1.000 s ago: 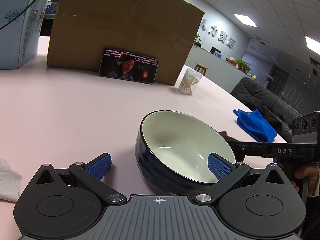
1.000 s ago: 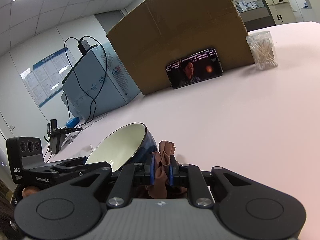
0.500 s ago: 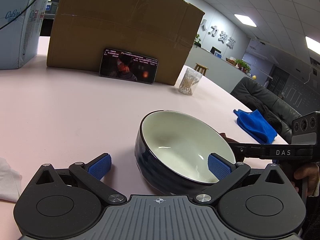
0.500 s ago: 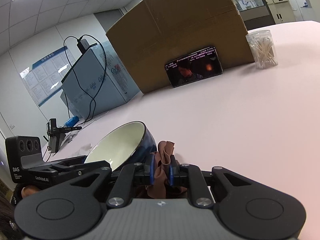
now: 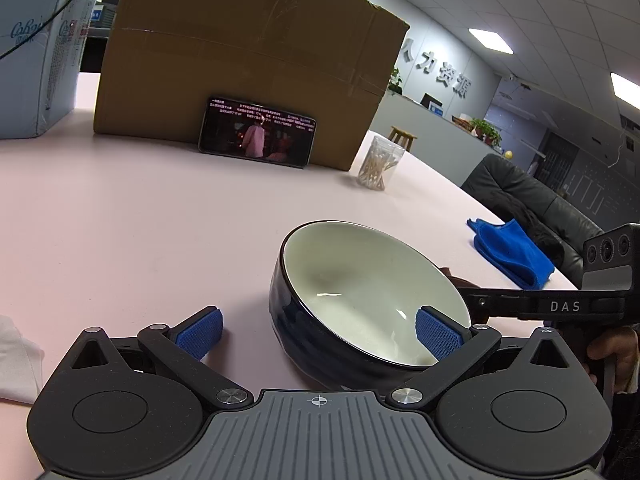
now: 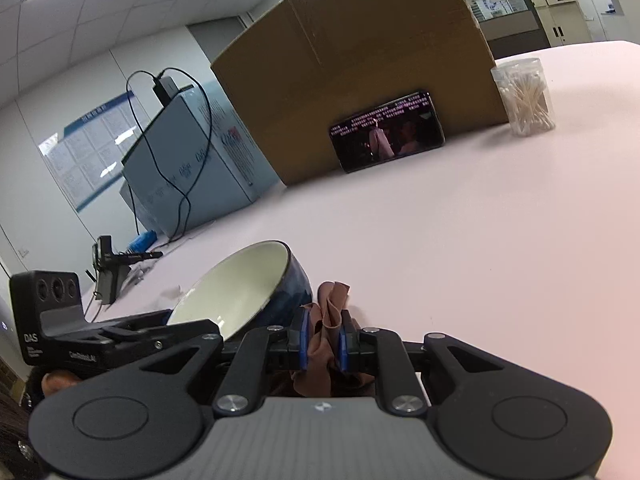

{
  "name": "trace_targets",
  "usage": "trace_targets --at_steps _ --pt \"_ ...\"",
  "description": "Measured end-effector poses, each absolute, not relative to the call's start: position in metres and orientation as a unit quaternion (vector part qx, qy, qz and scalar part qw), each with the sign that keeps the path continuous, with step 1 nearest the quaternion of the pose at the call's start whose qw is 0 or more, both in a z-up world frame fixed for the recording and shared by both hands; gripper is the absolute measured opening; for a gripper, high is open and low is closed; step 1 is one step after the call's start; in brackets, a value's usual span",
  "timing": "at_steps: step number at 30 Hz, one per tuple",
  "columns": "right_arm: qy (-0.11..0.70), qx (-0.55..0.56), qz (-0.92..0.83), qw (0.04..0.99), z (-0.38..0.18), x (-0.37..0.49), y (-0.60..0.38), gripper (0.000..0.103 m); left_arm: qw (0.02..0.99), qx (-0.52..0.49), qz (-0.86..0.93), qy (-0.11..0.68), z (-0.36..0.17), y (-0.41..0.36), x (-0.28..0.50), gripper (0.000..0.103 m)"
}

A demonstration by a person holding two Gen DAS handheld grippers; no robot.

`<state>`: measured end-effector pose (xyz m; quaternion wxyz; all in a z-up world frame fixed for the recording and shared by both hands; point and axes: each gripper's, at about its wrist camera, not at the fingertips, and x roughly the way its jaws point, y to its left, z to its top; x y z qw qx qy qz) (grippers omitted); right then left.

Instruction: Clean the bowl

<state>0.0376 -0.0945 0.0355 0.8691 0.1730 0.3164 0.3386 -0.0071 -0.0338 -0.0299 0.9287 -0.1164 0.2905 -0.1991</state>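
The left tongs (image 5: 318,330) are spread wide, the dark blue bowl (image 5: 360,300) tilted on the pink table (image 5: 160,220) between their 2 pads. The right tongs (image 6: 323,338), just right of the bowl, pinch a brown cloth (image 6: 326,320).

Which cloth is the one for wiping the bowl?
Find the big cardboard box at the back of the pink table, then come forward to the dark blue bowl. Right beside it, the right gripper has its jaws shut on a crumpled brown cloth. The other cloth is bright blue and lies untouched near the table's edge.
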Motion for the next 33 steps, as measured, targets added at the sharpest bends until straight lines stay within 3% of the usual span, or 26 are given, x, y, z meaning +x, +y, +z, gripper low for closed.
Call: trace_targets --at_steps 5,15,22,33 --pt "0.278 0.189 0.353 0.873 0.0413 0.0313 -0.1007 0.017 0.929 -0.116 -0.199 0.29 -0.0299 -0.0339 -0.0069 0.103" --pt "0.314 0.176 0.338 0.87 0.0361 0.0377 -0.0966 0.018 0.929 -0.116 -0.199 0.29 -0.03 -0.034 -0.0068 0.103" --pt "0.276 0.19 0.354 0.873 0.0412 0.0303 -0.1016 0.017 0.929 -0.116 -0.199 0.29 -0.0301 -0.034 -0.007 0.103" --pt "0.314 0.172 0.339 0.87 0.0356 0.0358 -0.0949 0.018 0.929 -0.116 -0.199 0.29 -0.0297 -0.0346 -0.007 0.103"
